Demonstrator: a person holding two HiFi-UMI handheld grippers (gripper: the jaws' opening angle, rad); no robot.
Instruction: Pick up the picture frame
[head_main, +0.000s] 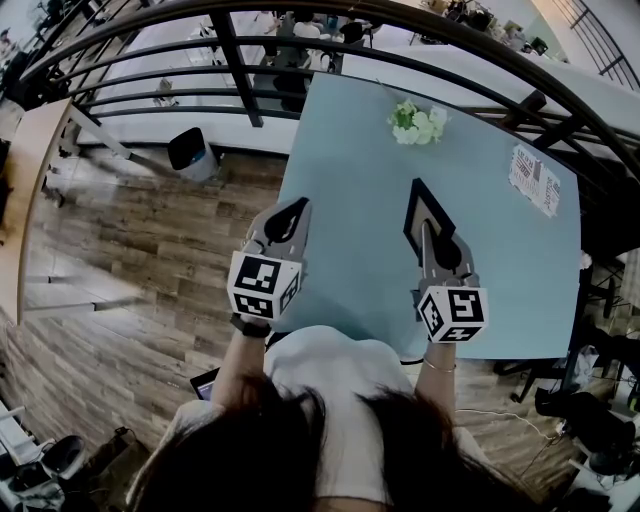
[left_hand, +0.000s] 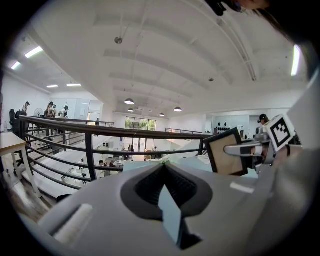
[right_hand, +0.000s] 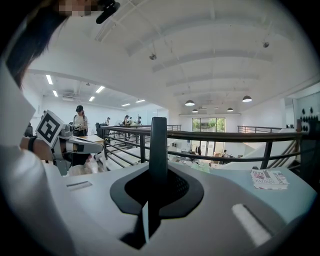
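Holding the picture frame (head_main: 421, 205) in my right claw (head_main: 436, 244): jaws clamped on its dark edge, nothing loose. In the right gripper view the frame shows edge-on, a thin dark strip rising upright from between the jaws. In the left gripper view I get its tan face and black border, upright, with a right-claw jaw lying across it.

Left claw (head_main: 291, 214): jaws together, empty, hovering over the near-left edge of the tabletop (head_main: 350, 190), well apart from the frame.

Position: frame over the middle-right of the pale blue tabletop, nearer to me than the flowers (head_main: 417, 122) and left of the printed card (head_main: 534, 180). I cannot tell from any view whether its lower corner touches the surface.

Step, as I judge it: grasp made, and the pick-up is at or close to its end.

Next move: if that corner is touching, a straight lift is needed to clear the tabletop. The hold is on a thin edge, so the frame could pivot between the pads; this calls for a firm squeeze and a level wrist. The left claw is not needed unless the frame swings.
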